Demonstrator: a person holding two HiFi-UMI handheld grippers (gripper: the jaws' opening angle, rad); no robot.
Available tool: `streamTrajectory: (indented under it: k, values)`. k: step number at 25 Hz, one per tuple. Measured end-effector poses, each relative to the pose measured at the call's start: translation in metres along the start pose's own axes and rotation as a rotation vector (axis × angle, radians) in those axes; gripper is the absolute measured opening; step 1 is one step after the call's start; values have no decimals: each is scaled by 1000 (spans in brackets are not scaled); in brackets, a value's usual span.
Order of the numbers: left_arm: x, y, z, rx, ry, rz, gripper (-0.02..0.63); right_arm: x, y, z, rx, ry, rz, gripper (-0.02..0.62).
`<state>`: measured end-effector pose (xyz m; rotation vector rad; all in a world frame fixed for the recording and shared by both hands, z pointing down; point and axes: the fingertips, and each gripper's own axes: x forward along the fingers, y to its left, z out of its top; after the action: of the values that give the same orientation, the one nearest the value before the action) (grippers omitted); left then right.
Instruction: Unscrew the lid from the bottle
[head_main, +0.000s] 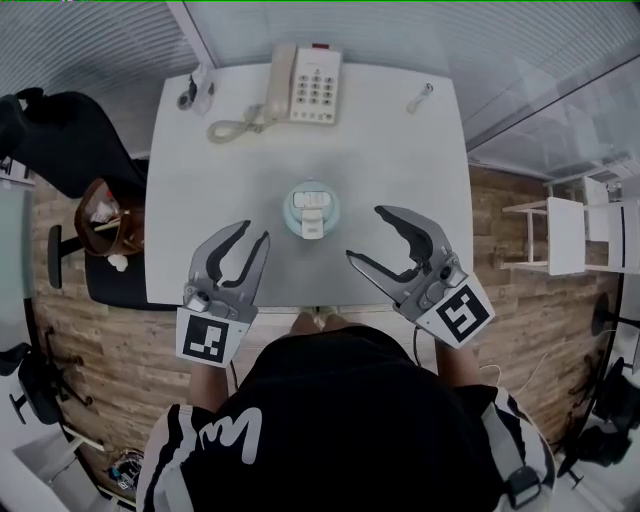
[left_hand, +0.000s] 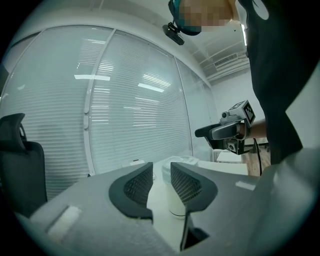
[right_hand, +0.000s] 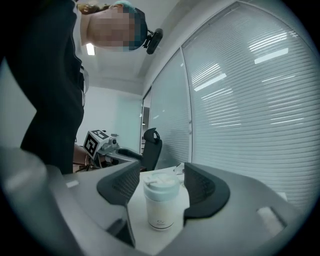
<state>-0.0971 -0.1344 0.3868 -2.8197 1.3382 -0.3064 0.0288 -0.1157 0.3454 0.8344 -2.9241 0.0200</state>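
A white counter (head_main: 200, 200) stands on a wood-plank floor (head_main: 90, 330), with blinds (head_main: 90, 40) behind it. The bottle (head_main: 311, 212), lid (right_hand: 161, 186) on, stands upright mid-counter. From it, a telephone (head_main: 305, 85) lies at 12 o'clock and a black chair (head_main: 60, 140) at 10. The left gripper (head_main: 255, 231) at 8 holds its fingers narrowly apart. The right gripper (head_main: 365, 233) at 4 holds its wider. Both are empty and clear of the bottle.

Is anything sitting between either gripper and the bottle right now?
Nothing visible. Only bare table lies between the bottle and the left gripper and right gripper, both open and short of it. The telephone sits at the far edge, behind the bottle.
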Motion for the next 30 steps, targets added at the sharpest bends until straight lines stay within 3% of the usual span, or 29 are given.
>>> streamTrajectory:
  k: [4, 5, 12, 24, 30]
  values:
    - [4, -13, -19, 29, 38, -60, 244, 7, 3, -20, 5, 29, 44, 322]
    - [5, -15, -24, 29, 43, -68, 255, 9, 2, -24, 9, 37, 46, 328]
    - [13, -28, -51, 41, 71, -107, 311, 16, -1, -45, 22, 44, 47, 348]
    - [34, -38, -84, -48, 85, -128, 357, 43, -1, -60, 31, 51, 46, 389]
    - [52, -46, -101, -31, 99, -162, 387, 59, 0, -62, 31, 37, 49, 406]
